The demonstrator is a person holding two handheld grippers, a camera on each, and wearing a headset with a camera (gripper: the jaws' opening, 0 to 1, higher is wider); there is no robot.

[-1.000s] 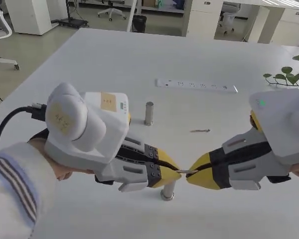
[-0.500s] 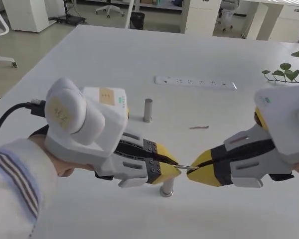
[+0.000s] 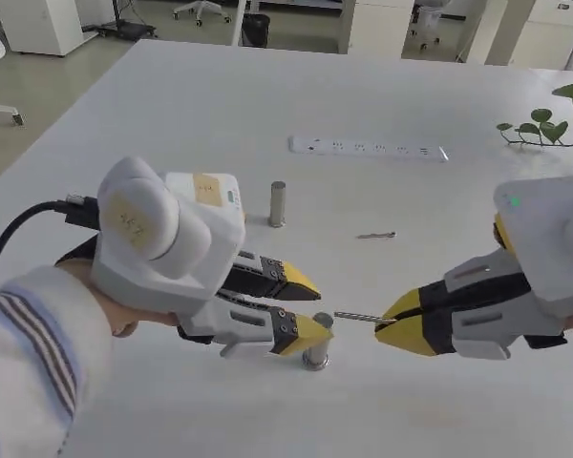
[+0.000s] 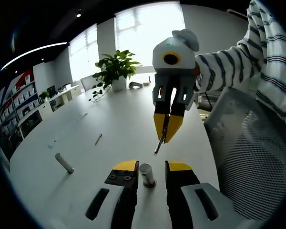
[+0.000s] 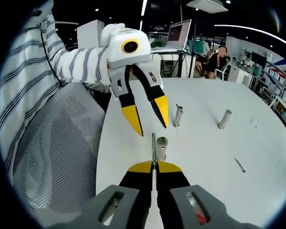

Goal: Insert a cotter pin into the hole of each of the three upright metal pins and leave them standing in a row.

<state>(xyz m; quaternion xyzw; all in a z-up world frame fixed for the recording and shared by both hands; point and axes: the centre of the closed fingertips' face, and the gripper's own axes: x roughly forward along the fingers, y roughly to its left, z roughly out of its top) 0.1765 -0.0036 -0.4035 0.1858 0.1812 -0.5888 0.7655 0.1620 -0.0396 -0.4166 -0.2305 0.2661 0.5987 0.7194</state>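
Observation:
My left gripper [image 3: 306, 310] is open, and an upright metal pin [image 3: 315, 355] stands just past its lower jaw. In the left gripper view this metal pin [image 4: 147, 174] stands between the open left gripper [image 4: 152, 166] jaws without touching them. My right gripper [image 3: 387, 324] is shut on a thin cotter pin [image 3: 353, 316], whose free end points at the left jaws. In the right gripper view the cotter pin [image 5: 153, 143] sticks out of the right gripper [image 5: 153, 164] toward the near metal pin [image 5: 161, 148]. Two more metal pins [image 5: 178, 115] [image 5: 224, 119] stand farther back.
A second upright pin [image 3: 278, 204] stands mid-table, and a loose cotter pin [image 3: 376, 235] lies to its right. A white power strip [image 3: 368, 149] lies farther back. A potted plant [image 3: 544, 129] reaches in at the far right edge. A mesh chair [image 5: 62, 157] stands beside the table.
The left jaws, which met the right gripper's tips at the cotter pin, have opened. The two grippers have drawn apart, and the right one alone keeps the cotter pin.

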